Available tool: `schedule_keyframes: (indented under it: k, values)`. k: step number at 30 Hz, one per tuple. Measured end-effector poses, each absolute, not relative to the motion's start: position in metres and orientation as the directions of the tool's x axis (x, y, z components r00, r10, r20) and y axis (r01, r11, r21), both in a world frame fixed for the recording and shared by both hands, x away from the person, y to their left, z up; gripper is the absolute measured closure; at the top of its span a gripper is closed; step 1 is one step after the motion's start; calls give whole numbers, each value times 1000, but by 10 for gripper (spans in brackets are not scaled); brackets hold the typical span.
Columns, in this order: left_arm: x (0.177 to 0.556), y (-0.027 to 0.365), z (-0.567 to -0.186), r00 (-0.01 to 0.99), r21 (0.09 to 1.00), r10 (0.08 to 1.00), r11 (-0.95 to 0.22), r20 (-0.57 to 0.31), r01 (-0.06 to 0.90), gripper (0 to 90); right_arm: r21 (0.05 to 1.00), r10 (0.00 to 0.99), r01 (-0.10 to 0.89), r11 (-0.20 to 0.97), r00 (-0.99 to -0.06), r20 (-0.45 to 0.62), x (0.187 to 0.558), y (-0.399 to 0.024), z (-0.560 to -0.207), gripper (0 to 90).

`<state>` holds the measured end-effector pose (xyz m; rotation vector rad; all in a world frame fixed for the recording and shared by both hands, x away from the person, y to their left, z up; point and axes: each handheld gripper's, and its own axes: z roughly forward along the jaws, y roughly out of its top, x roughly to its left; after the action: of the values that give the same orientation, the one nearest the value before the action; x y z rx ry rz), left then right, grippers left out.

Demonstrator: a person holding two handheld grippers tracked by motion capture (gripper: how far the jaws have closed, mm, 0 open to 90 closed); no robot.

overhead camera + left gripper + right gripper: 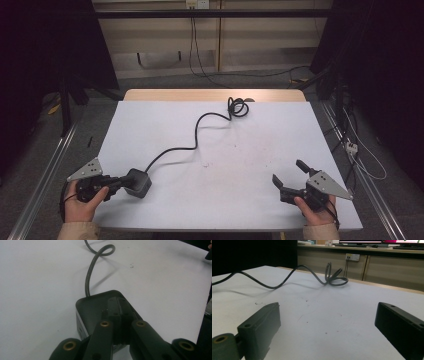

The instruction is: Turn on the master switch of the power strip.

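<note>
Black rounded-square power adapter (138,182) sits near the front left corner of the white-covered surface (250,200), lying flat on it. The left tongs (123,182), held in the person's left hand (82,200), reach it from the left; in the left gripper view their jaws are pressed together over the adapter's top (100,307), and whether they pinch any part of it cannot be told. A dark, thick, rubbery cable (187,145) leaves the adapter's far side, snakes across the middle of the surface and ends in a loose coil (238,107) near the far edge. At the front right, well apart from the adapter, the right tongs (289,172) rest in the person's right hand (317,212), jaws spread wide with nothing between them.
</note>
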<state>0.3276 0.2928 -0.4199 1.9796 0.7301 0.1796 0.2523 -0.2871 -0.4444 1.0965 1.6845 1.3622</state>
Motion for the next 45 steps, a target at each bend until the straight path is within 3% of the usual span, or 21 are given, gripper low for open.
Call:
schedule_keyframes:
  k: [28,45]
  values:
    - [324,288,-417,820,839,565,-397,-96,372,900,980,922,180,83,-388,-7,252,-288,-444,56]
    - [323,286,-418,823,834,560,-405,-96,374,900,982,923,172,83,-384,-10,251,-287,-441,56]
